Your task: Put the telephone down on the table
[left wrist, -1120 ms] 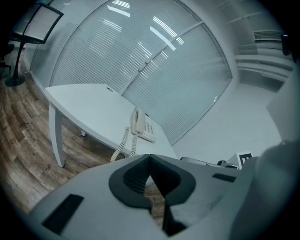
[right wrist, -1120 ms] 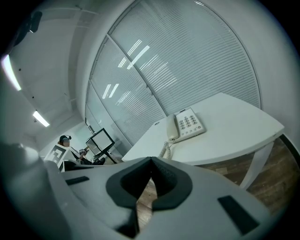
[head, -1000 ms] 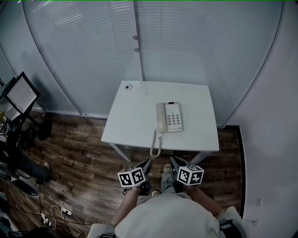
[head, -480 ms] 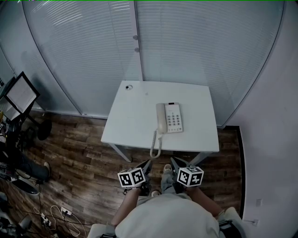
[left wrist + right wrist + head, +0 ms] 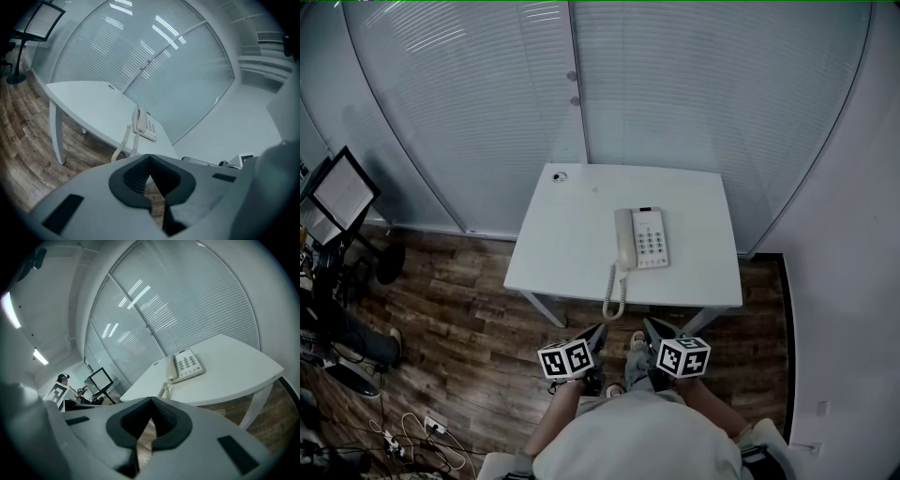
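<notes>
A white desk telephone lies on the white table, its handset in the cradle on its left side. Its coiled cord hangs over the table's near edge. The telephone shows ahead in the left gripper view, and the telephone also in the right gripper view. My left gripper and right gripper are held side by side in front of the table, short of its near edge. Both are shut with nothing between the jaws, and neither touches the telephone.
Frosted glass walls with blinds stand behind the table, a white wall to the right. A monitor on a stand and cables lie on the wood floor at the left. A small round grommet sits at the table's far left corner.
</notes>
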A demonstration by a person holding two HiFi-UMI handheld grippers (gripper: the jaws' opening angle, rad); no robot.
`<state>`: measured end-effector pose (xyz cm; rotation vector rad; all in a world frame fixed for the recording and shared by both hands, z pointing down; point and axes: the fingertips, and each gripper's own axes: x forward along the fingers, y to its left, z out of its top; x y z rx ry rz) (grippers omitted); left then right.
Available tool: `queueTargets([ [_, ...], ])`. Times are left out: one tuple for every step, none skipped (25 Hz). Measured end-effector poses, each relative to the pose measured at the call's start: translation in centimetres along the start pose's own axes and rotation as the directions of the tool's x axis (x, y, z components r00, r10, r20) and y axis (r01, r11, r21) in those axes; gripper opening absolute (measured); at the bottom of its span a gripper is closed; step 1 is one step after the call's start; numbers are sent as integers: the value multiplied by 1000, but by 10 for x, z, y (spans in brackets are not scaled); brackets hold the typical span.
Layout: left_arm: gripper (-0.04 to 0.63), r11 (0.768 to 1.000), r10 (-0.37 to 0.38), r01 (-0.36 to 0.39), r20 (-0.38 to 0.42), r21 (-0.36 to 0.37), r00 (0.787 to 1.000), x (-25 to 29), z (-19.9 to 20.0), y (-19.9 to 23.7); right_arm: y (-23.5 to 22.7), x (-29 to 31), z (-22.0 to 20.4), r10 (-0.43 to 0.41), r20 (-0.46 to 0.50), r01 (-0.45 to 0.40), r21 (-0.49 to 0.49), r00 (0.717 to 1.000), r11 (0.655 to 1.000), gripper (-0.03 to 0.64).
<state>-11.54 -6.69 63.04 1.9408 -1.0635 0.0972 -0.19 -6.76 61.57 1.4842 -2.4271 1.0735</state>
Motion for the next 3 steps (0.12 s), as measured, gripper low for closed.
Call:
queueTargets([
  [21,1000,0,0,0,0,1000,0,0,1,0,0,0,0,0,0,0,1000,1000,20],
  [21,1000,0,0,-1,-1,1000,0,-1,1,0,1,-1,0,0,0,1,1000,1000,20],
  [20,1000,0,0,-1,-1,1000,0,-1,1,0,1,-1,0,-1,0,1,1000,1000,20],
])
